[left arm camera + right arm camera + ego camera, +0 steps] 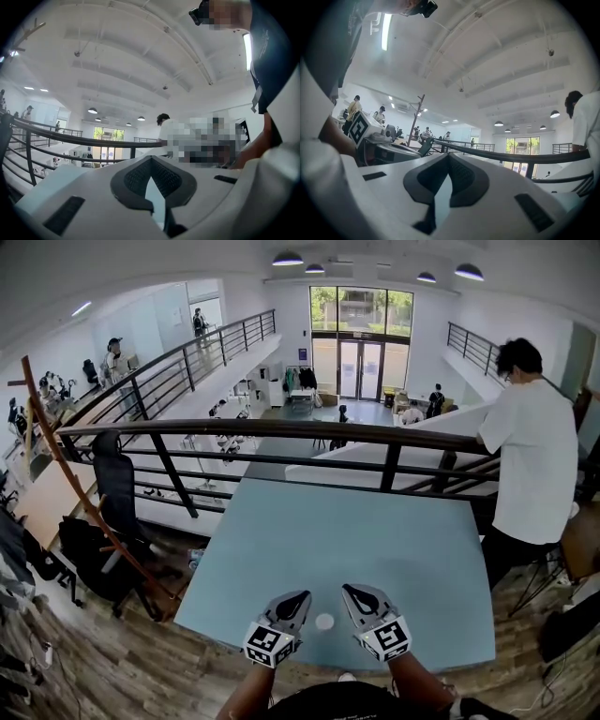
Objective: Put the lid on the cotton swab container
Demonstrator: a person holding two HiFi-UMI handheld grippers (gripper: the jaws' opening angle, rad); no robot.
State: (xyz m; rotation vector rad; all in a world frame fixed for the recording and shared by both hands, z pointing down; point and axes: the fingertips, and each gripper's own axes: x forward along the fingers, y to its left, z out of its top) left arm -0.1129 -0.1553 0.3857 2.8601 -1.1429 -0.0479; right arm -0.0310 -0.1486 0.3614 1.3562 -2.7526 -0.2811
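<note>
Risk comes from my closed jaws: left gripper and right gripper clench nothing, so lowering them unopened may push the small white container, at six o'clock on the table, off the near edge.

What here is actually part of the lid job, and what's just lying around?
Job: left gripper, right gripper, small white round piece between them (lid or container, unclear), blue table.
Around: railing, black chair, standing person.
</note>
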